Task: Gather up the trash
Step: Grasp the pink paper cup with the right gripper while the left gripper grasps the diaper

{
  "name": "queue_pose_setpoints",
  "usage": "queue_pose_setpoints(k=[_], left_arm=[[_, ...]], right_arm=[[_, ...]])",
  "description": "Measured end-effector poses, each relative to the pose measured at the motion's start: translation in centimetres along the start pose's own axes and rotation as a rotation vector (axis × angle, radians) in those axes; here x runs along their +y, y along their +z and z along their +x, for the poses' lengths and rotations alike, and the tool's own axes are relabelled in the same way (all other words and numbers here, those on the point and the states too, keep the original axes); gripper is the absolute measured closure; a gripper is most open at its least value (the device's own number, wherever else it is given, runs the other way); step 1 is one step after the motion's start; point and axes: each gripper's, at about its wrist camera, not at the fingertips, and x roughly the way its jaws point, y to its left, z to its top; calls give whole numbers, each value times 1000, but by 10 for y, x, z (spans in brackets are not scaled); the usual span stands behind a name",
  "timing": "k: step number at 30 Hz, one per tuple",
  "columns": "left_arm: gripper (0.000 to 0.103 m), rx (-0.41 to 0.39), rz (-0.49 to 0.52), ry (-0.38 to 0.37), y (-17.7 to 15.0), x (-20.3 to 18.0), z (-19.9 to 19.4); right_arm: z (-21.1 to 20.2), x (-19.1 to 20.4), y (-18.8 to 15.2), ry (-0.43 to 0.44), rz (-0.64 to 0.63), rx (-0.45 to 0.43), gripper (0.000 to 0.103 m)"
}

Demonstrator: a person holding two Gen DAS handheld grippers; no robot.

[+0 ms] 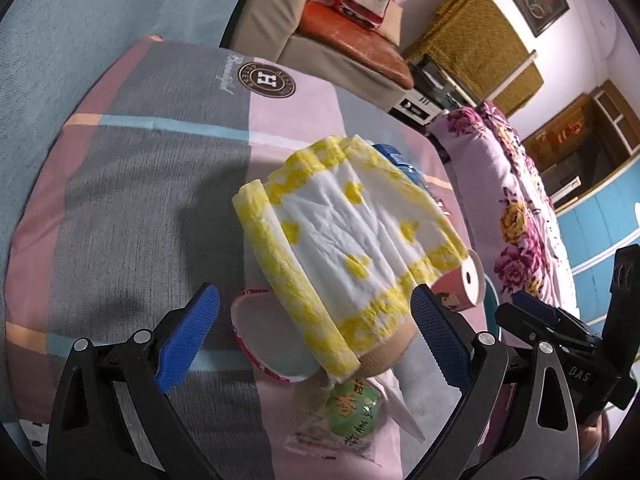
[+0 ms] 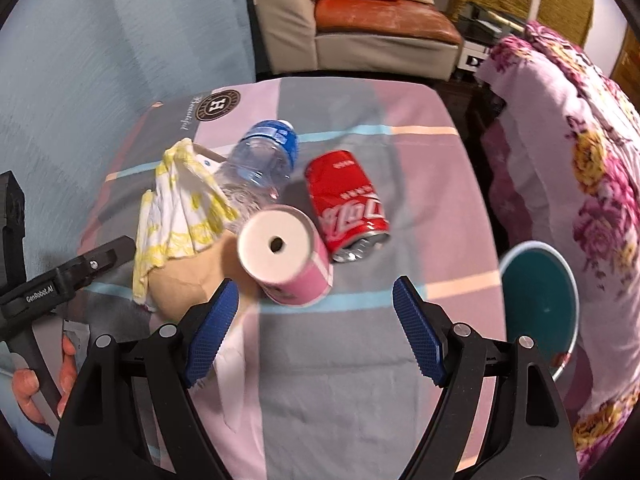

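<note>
Your left claw (image 1: pixel 316 336) hangs released over the yellow-and-white tissue pack (image 1: pixel 348 240); your right claw (image 2: pixel 316 328) gapes, holding nothing, before the pink cup (image 2: pixel 286 254); the red can (image 2: pixel 346 200) lies just beside it on the desk (image 2: pixel 340 380).

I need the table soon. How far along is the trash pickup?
Nothing looks collected yet. The crushed red can, plastic bottle, pink paper roll and yellow-white cloth all lie on the table. The left gripper and right gripper are open and empty. The teal bin waits alongside.
</note>
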Motion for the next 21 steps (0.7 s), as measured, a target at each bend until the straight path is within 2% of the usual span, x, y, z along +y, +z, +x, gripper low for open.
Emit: queue_pose_setpoints(k=[11,14,15,21], left_arm=[[7,33,-14,-6,13,-1,26],[7,34,1,-5,16,-7,34],[11,34,4,-6,15,-9,35],[35,16,41,-14,16,-22,36]], right_arm=[[32,11,13,53,6,17,28],[38,10,12,80,17,34,43],[41,9,12,86,22,40,48],[44,7,10,103,39,32,49]])
